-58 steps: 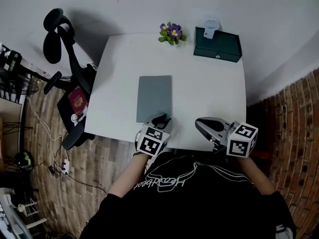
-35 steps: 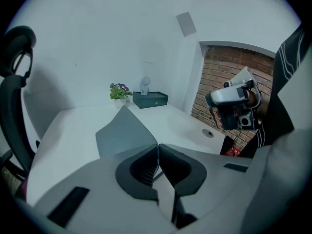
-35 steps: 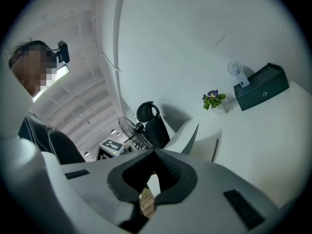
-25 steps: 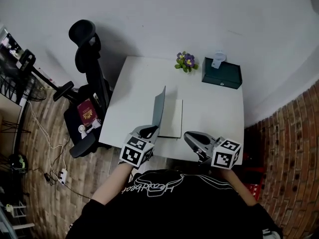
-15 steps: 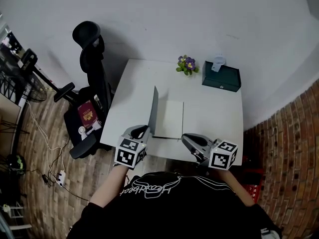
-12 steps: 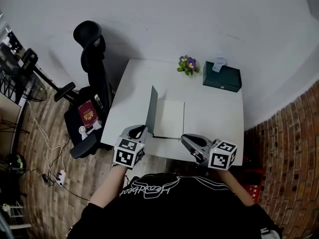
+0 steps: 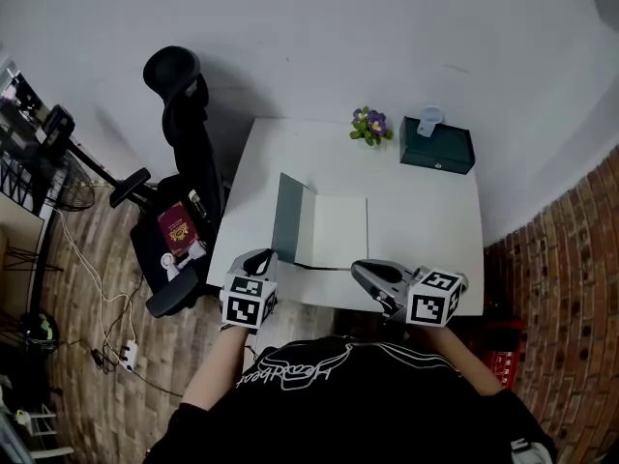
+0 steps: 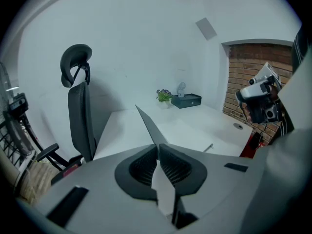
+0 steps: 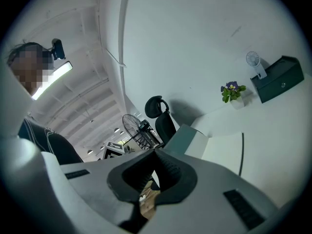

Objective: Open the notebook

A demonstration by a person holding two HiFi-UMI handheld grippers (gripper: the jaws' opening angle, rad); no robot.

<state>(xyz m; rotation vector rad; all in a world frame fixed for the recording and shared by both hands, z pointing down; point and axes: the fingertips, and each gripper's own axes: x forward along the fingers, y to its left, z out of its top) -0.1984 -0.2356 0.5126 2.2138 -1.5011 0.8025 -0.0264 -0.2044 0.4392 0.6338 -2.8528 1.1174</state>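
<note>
On the white counter (image 7: 426, 220), near its front edge, the notebook (image 7: 334, 232), open. Grey cover (image 7: 288, 230) tilted up to the left, pinched at its near corner by the closed left claw (image 7: 263, 257). Just right of the notebook, the right claw (image 7: 363, 271), closed on nothing.

Matt grey notebook cover (image 7: 290, 218) over plain paper pages (image 7: 340, 232) (smooth white tabletop (image 7: 426, 211), probably laminate), beside rough brick wall (image 7: 573, 298)

The notebook (image 7: 327, 232) lies half open on the white bench (image 7: 426, 211), toward 7 o'clock. Its gray cover (image 7: 288, 218) tilts up at 9 o'clock, and its white page (image 7: 340, 230) lies flat.
</note>
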